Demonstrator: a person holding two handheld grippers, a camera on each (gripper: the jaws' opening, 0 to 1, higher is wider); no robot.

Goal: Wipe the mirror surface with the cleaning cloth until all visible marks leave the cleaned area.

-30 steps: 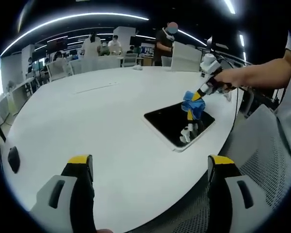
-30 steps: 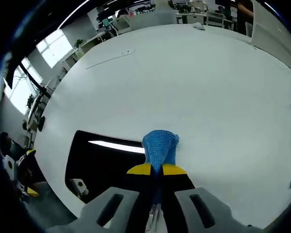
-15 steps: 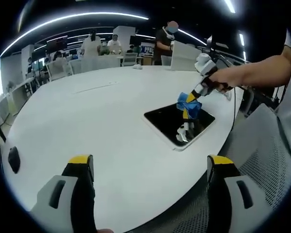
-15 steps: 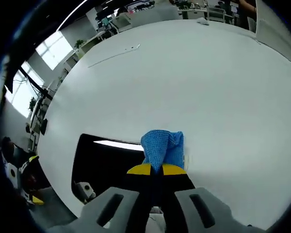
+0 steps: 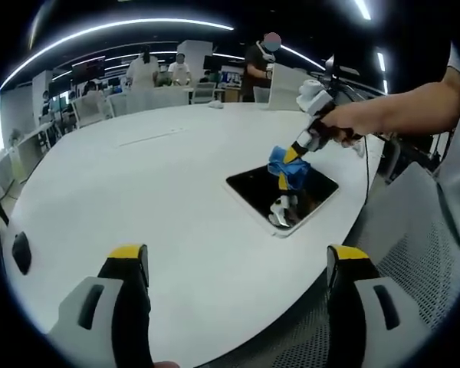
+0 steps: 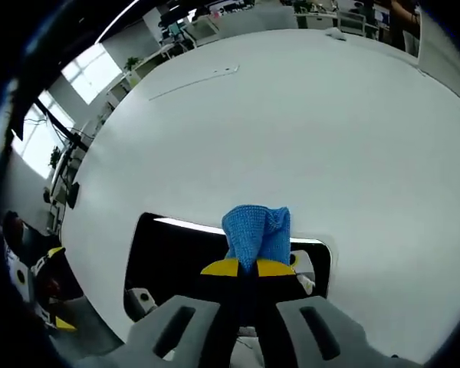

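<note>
Right hand-held gripper slides inward across mirror | pinches cloth | left hand-held gripper spread, farther off

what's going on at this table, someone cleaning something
A person is wiping a mirror that lies flat near the edge of a big white table. The right claw is shut on a blue cleaning cloth and holds it over the dark glass, which reflects a ceiling light. The left claw hangs open above the table's near edge, away from the mirror and holding nothing. Other people stand at desks in the background.
</note>
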